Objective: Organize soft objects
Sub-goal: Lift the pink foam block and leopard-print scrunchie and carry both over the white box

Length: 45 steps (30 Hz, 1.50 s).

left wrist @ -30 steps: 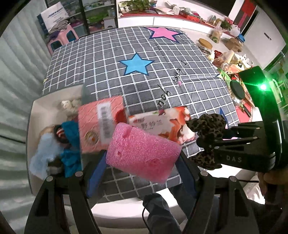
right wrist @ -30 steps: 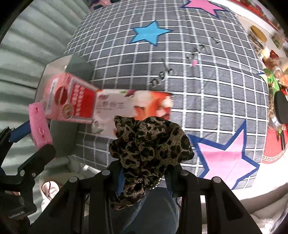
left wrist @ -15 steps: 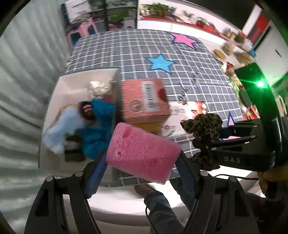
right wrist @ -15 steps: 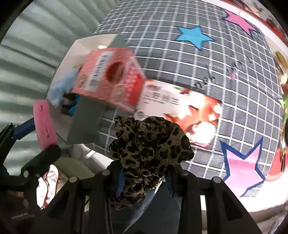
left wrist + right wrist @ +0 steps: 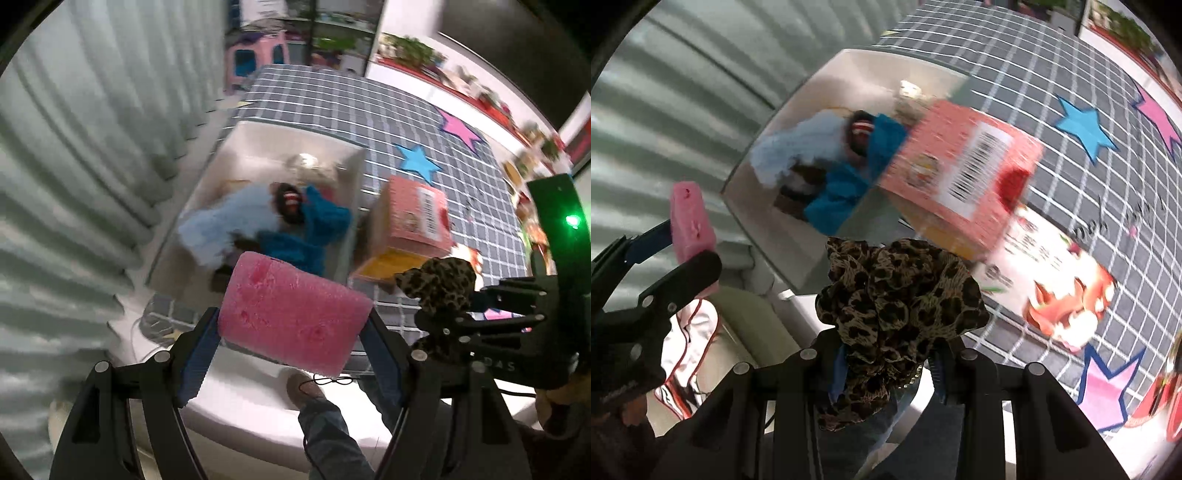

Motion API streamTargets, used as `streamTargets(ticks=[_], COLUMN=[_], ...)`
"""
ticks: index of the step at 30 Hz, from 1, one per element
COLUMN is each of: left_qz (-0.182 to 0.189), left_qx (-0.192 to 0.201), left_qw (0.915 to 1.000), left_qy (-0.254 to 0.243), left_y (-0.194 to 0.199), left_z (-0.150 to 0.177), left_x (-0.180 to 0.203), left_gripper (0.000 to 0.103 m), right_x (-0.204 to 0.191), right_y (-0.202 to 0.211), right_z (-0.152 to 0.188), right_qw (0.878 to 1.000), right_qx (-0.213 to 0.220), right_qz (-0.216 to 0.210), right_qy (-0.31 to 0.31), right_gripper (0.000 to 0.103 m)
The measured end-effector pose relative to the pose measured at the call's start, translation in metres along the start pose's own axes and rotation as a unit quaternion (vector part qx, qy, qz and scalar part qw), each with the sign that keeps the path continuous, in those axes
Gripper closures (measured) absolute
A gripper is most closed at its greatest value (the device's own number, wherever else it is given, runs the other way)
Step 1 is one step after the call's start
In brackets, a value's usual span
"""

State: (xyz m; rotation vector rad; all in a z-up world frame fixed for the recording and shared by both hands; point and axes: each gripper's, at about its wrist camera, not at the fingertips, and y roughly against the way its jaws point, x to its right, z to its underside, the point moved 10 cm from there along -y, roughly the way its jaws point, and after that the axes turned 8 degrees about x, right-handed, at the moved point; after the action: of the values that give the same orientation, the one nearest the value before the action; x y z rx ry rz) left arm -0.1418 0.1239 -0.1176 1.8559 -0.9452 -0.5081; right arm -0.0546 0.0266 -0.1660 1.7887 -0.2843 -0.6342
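My left gripper is shut on a pink sponge, held in the air just short of the white box; the sponge also shows in the right wrist view. My right gripper is shut on a leopard-print scrunchie, which shows in the left wrist view to the right of the sponge. The white box holds a light blue plush, a blue cloth and other soft items.
A pink carton stands on the grid tablecloth against the box's right wall. A flat printed packet lies to its right. A grey curtain hangs at the left. The table's white edge is below.
Both grippers have swung left and back, so the white box now sits ahead of them. Each still holds its item.
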Motion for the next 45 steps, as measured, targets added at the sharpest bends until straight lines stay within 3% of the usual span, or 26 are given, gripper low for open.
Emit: streamTargets(ticks=[14,26,45], left_qz=[-0.035,-0.058,-0.076], left_qx=[-0.004,-0.027,-0.060], left_qw=[0.9971,0.9918,0.9855], left_qy=[0.067,0.110,0.139], left_y=[-0.012,-0.042,-0.073], left_z=[-0.013,-0.024,-0.024], left_x=[-0.039,-0.050,-0.052], left_gripper=[0.025,0.025,0.025], right_x=[-0.041,-0.048,-0.043], right_y=[0.005,0.001,-0.017], right_z=[-0.063,-0.109,-0.134], right_qw=[0.999,0.998,0.999], right_qx=[0.014,0.021,0.016], right_qz=[-0.012,-0.012,-0.011], right_qy=[0.048,0.060,0.051], right_gripper=[0.065,0.065,0.065])
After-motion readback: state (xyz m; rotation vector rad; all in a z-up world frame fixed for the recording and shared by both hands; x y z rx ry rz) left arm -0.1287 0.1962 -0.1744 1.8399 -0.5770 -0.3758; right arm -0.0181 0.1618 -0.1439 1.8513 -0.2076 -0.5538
